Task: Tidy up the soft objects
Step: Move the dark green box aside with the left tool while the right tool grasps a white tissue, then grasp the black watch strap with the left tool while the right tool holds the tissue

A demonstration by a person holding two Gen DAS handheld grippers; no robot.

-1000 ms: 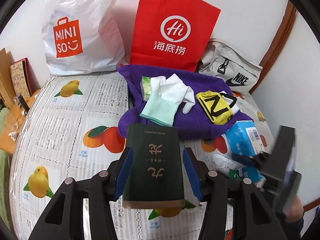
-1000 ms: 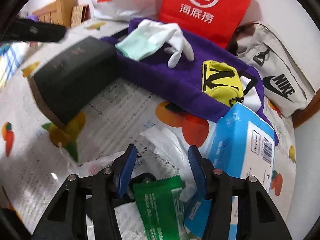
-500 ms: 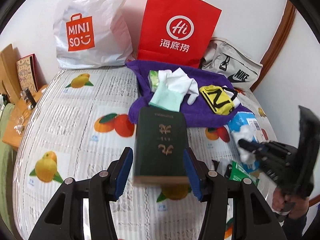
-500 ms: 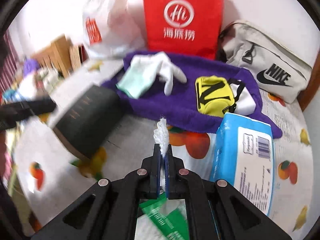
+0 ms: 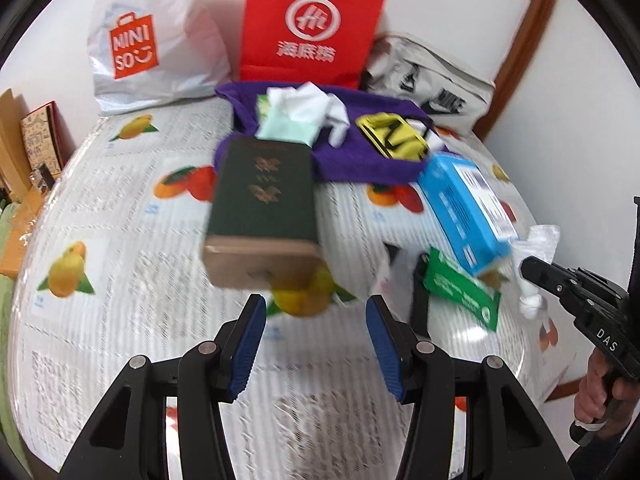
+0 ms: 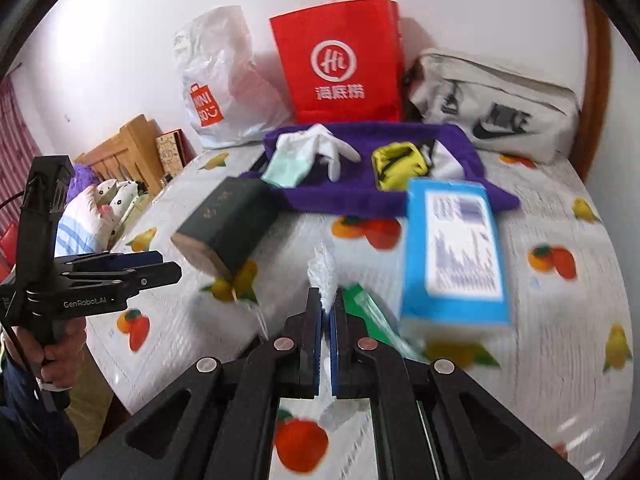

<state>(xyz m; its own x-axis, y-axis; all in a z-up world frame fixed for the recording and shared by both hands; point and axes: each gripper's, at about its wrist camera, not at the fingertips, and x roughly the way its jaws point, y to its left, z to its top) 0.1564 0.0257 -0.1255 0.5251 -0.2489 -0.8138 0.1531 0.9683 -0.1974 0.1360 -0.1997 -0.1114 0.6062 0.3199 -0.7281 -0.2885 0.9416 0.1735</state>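
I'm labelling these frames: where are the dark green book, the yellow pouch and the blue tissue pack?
Dark green book (image 5: 262, 196): left wrist view, middle of front cover.
Yellow pouch (image 6: 396, 164): right wrist view, centre of its body.
Blue tissue pack (image 6: 460, 248): right wrist view, white label face.

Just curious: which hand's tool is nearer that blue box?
Right. The right tool hangs just beside the blue box, shut on a white tissue. The left tool sits open farther off, below the dark box.
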